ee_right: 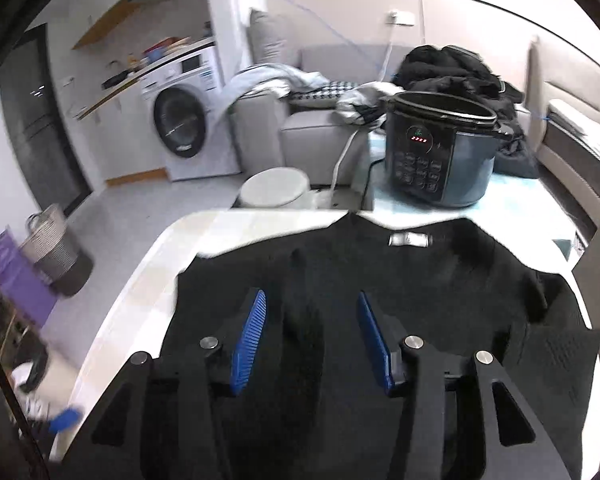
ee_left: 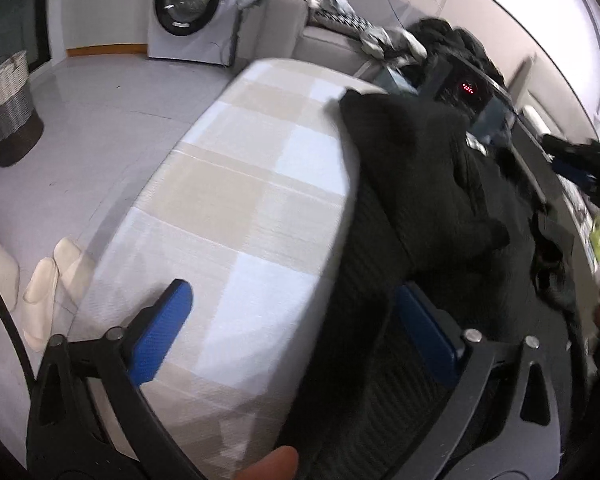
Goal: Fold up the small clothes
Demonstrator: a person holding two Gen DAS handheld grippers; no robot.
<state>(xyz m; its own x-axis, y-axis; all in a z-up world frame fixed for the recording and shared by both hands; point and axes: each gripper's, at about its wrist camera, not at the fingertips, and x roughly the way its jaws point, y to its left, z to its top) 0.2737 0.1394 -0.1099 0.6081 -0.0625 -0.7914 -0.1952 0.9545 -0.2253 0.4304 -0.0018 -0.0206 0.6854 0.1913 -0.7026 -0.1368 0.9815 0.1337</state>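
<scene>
Checked table, black sweater with unreadable white neck label.

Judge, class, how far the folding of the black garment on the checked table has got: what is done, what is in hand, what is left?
Done: the black garment lies spread on the checked table, collar label towards the cooker; one side looks bunched over. In hand: nothing is gripped; the right gripper and left gripper hover open over it. Left: practically all the folds.
</scene>
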